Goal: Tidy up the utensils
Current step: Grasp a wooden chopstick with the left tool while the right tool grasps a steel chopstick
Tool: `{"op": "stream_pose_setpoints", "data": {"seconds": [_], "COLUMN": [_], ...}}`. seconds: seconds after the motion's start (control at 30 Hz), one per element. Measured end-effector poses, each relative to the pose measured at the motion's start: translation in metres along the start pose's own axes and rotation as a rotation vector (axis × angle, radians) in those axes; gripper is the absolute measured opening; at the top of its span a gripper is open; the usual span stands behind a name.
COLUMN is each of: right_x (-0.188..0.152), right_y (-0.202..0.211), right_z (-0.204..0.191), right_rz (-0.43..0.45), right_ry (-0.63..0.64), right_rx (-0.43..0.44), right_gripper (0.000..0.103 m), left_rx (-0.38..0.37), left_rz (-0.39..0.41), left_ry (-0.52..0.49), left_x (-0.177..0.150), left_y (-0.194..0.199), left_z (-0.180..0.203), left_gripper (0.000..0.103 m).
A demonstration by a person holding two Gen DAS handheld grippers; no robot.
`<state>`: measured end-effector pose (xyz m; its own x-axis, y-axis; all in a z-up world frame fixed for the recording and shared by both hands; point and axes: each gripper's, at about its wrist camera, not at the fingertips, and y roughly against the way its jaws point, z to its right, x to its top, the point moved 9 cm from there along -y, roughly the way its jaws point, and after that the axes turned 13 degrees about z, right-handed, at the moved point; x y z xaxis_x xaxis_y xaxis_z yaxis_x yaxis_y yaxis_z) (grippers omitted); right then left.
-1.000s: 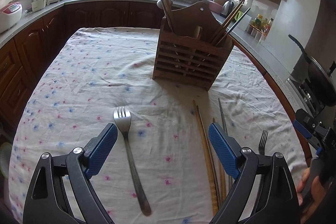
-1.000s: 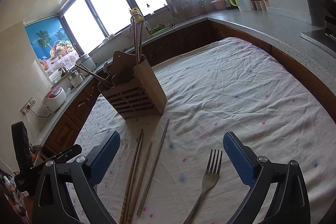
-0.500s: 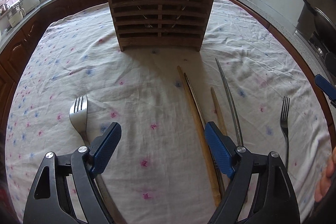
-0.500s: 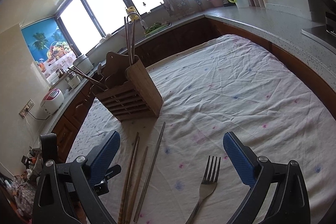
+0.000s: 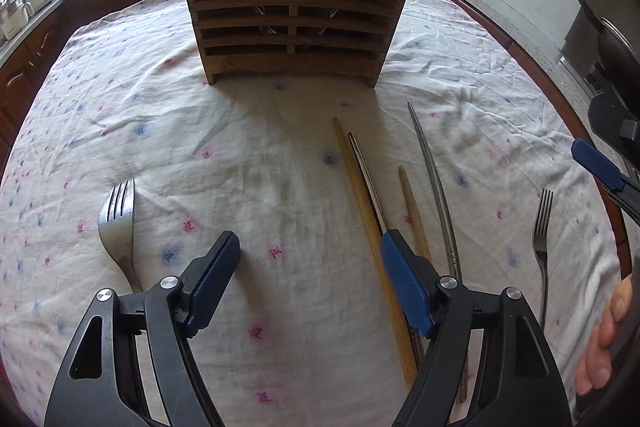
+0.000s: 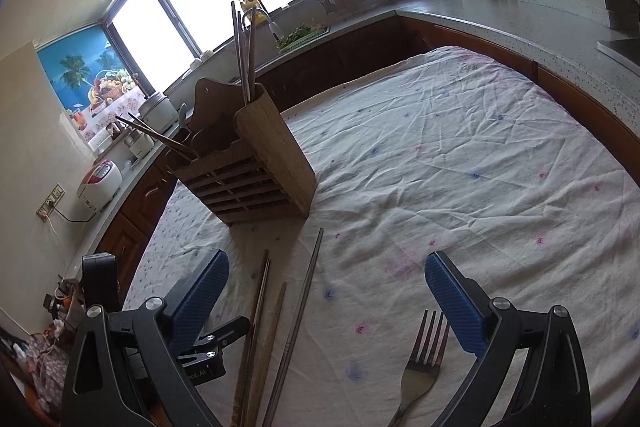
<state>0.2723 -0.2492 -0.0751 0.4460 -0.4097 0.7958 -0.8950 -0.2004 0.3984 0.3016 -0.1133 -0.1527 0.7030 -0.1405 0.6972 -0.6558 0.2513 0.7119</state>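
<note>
My left claw [image 5: 310,269] is spread wide, chopsticks [image 5: 362,199] by its right finger, a fork [image 5: 118,227] to its left. My right claw [image 6: 326,297] gapes over another fork [image 6: 424,359], the wooden holder [image 6: 256,167] ahead.

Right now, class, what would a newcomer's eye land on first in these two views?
Probably the slatted wooden utensil holder standing at the table's far side, chopsticks poking from its top. Next, the loose chopsticks lying on the flowered tablecloth, with a fork to their left and another fork between the open right gripper's fingers.
</note>
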Motion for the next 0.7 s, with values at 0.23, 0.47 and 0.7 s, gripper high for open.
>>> {"op": "stream_pose_setpoints", "data": {"seconds": [0.23, 0.47, 0.7], "right_x": [0.001, -0.01, -0.036], "right_y": [-0.008, -0.026, -0.076], "right_z": [0.005, -0.003, -0.013], "right_rz": [-0.01, -0.062, -0.203], "right_ry": [-0.016, 0.071, 0.159], "right_rx": [-0.009, -0.034, -0.057], "right_gripper": [0.1, 0.088, 0.044], "left_rx": [0.02, 0.029, -0.011], "left_rz": [0.0, -0.014, -0.004], "left_ry": [-0.042, -0.121, 0.005], "left_x": [0.004, -0.005, 0.006], "left_y": [-0.007, 0.003, -0.001], "left_z": [0.004, -0.007, -0.028], "left_gripper": [0.074, 0.04, 0.037]}}
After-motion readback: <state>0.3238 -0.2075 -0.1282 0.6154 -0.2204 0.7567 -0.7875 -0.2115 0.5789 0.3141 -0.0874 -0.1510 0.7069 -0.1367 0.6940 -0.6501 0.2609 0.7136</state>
